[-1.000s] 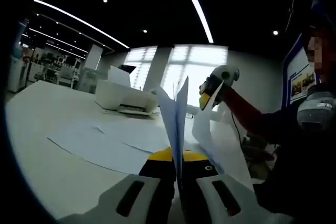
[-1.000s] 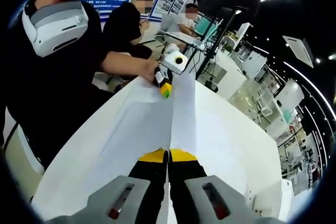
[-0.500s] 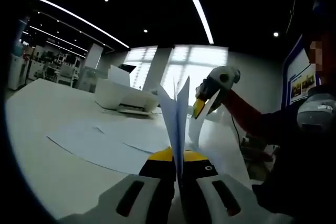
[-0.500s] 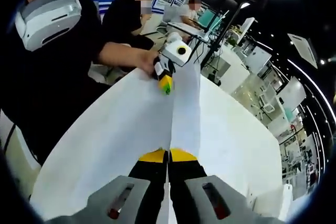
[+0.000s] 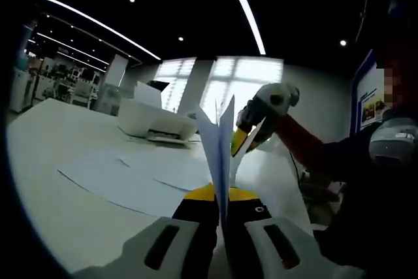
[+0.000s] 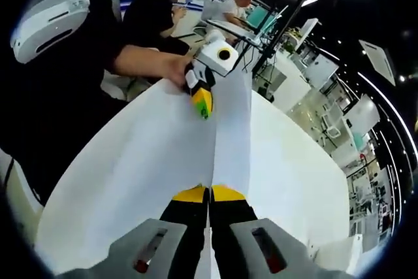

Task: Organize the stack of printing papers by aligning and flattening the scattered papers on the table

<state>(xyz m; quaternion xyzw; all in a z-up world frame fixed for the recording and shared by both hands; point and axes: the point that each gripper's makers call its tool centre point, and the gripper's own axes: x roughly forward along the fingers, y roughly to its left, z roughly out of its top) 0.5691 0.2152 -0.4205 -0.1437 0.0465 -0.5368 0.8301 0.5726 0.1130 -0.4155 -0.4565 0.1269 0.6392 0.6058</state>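
— Left gripper view: where are the thin white printing sheets (image 5: pixel 221 142)?

— I'm pinching their edge upright in the left gripper (image 5: pixel 221 217); right gripper (image 6: pixel 209 210) is clamping the far edge (image 6: pixel 196 148). More sheets (image 5: pixel 130 171) are lying at ten o'clock on the white table (image 5: pixel 52 207).

— Handling?

— Light, floppy, slippery; I'm judging edges best.

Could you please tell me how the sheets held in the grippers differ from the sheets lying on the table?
The held sheets stand on edge, pinched between the left gripper and the right gripper; the loose sheets lie flat on the table. The held sheets are bunched together, while the loose sheets are spread and overlapping, out of line. Both are plain white paper.
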